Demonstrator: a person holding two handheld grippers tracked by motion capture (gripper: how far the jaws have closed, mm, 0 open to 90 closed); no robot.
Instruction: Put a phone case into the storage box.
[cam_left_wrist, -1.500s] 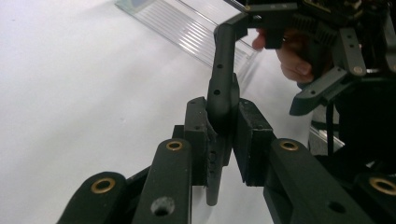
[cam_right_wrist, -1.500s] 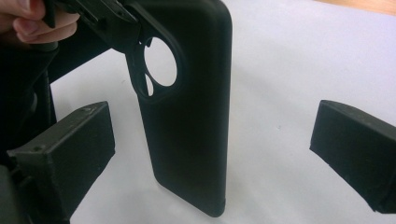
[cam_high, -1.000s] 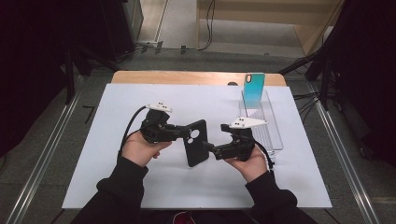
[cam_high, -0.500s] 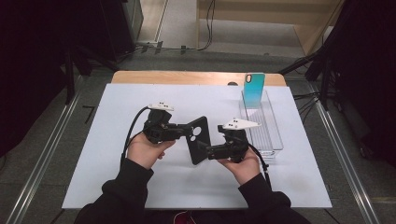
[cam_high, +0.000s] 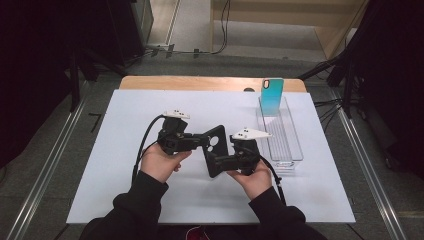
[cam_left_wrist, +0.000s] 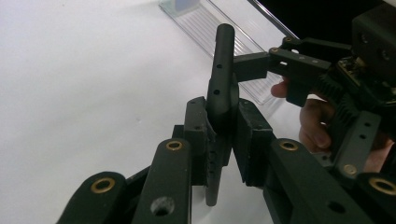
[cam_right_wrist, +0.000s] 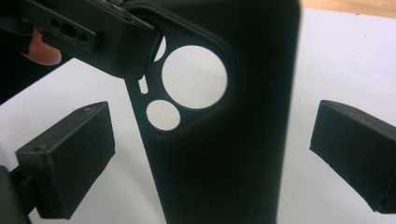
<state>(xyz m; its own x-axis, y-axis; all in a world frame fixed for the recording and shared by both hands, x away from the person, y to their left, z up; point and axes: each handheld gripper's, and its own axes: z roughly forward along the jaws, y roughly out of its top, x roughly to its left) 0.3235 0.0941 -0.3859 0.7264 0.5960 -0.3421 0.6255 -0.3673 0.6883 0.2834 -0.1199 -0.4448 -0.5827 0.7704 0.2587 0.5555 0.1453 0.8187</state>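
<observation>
Left tool (cam_left_wrist: 223, 135) clamping matte black phone case (cam_left_wrist: 219, 93), round cutouts

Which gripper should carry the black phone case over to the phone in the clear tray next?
Left. The left gripper is clamped on the black phone case, while the right gripper stands open around it.

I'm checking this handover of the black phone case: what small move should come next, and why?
Probably close the right gripper on the black phone case: its pads stand apart on either side of the case without touching, while the left gripper alone clamps the case's edge above the table.
</observation>
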